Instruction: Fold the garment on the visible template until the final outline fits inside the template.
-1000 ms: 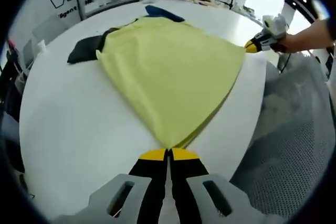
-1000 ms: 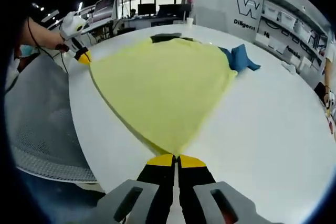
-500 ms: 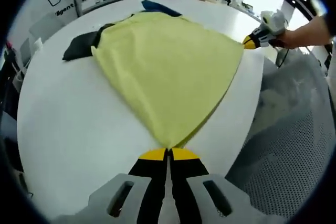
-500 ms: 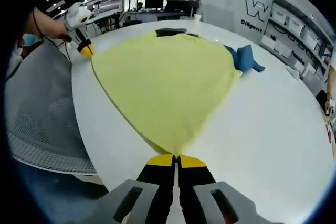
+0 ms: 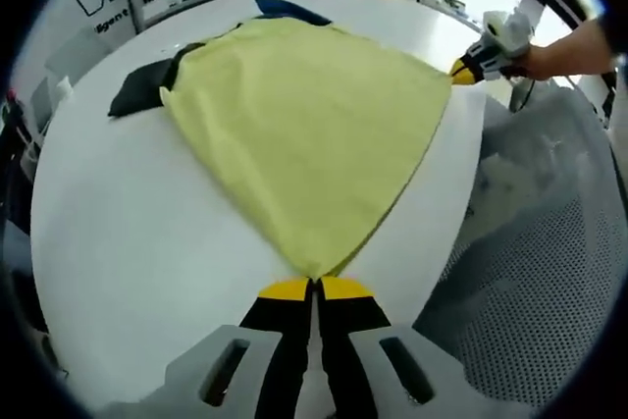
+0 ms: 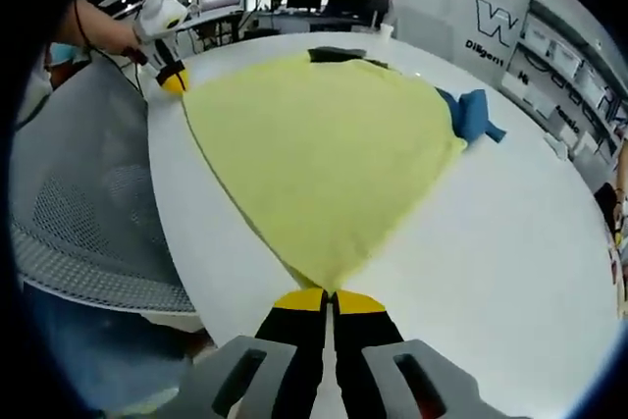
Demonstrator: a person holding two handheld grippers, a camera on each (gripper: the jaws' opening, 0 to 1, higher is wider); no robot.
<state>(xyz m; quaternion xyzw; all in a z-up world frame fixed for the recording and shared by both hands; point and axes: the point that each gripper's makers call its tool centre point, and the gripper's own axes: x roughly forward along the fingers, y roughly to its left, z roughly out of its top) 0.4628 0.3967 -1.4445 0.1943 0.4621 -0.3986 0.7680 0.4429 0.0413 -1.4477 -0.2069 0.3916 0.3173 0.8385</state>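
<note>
Yellow garment (image 5: 309,130) spread flat on white table (image 5: 128,242), left gripper (image 5: 314,287) clamped tight on 1 near corner, right gripper (image 6: 329,298) pinching the other corner, dark cloth (image 5: 142,85) and blue cloth (image 6: 473,115) at its far edges

A white round surface (image 5: 128,242) carries a spread yellow garment (image 5: 314,134), with dark cloth (image 5: 137,90) at ten o'clock and blue cloth (image 6: 476,115) at two o'clock.
</note>
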